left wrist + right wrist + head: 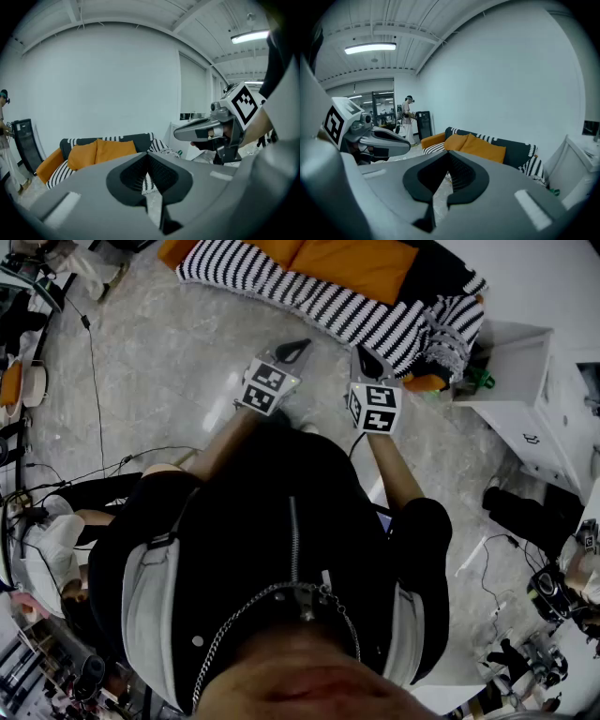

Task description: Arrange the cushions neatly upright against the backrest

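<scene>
A sofa (309, 301) with a black-and-white striped cover stands ahead across the floor. Two orange cushions (361, 266) lean side by side against its dark backrest, also visible in the left gripper view (101, 151) and in the right gripper view (480, 147). A striped cushion (452, 332) lies at the sofa's right end. My left gripper (298, 351) and right gripper (366, 360) hover side by side above the floor, short of the sofa. Both are shut and hold nothing; the closed jaws show in each gripper view (149, 161) (449, 161).
A white cabinet (527, 381) stands right of the sofa, with a small green object (481, 381) at its foot. Cables (94, 381) run across the marble floor at left. A person (408, 115) stands by a black unit in the far background.
</scene>
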Action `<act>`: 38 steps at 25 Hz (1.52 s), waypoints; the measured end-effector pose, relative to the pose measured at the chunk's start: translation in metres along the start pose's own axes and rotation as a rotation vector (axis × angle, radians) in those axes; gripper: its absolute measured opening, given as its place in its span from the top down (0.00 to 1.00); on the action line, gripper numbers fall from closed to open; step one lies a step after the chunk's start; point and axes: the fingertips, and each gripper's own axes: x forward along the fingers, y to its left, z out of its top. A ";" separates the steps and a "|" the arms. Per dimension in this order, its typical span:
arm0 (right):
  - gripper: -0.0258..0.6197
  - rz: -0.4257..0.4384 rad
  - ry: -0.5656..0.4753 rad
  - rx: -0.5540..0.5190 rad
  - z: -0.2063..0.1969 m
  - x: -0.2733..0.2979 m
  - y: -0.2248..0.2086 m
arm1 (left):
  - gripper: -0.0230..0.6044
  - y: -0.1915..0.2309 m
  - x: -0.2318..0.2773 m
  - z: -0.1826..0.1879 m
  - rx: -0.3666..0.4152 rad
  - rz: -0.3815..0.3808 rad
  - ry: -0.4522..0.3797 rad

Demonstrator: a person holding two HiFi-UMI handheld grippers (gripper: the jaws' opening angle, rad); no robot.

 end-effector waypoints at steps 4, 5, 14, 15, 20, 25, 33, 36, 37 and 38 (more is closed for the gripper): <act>0.96 0.026 -0.002 0.004 0.004 0.002 0.000 | 0.95 0.000 0.006 0.004 0.000 -0.004 0.007; 0.96 0.040 -0.010 0.010 0.006 0.002 0.001 | 0.95 0.000 0.008 0.006 0.001 -0.007 0.007; 0.96 0.072 -0.011 0.036 0.006 0.013 -0.004 | 0.95 0.009 0.024 0.006 -0.006 -0.020 0.014; 0.96 0.082 -0.005 0.041 0.007 0.015 -0.004 | 0.95 0.010 0.026 0.006 -0.007 -0.023 0.014; 0.96 0.086 0.008 0.049 0.010 0.028 -0.011 | 0.95 0.017 0.046 0.010 -0.001 -0.045 0.017; 0.96 0.088 0.021 0.059 0.014 0.046 -0.020 | 0.95 0.025 0.068 0.014 0.002 -0.076 0.026; 0.96 0.064 0.020 0.071 0.038 0.097 -0.048 | 0.95 0.063 0.109 0.022 -0.016 -0.104 0.021; 0.96 0.043 0.022 0.075 0.053 0.122 -0.063 | 0.95 0.084 0.127 0.027 -0.022 -0.119 0.021; 0.96 0.038 0.023 0.072 0.058 0.130 -0.066 | 0.95 0.091 0.133 0.029 -0.024 -0.124 0.019; 0.96 0.033 0.024 0.069 0.063 0.138 -0.070 | 0.95 0.098 0.139 0.032 -0.025 -0.129 0.016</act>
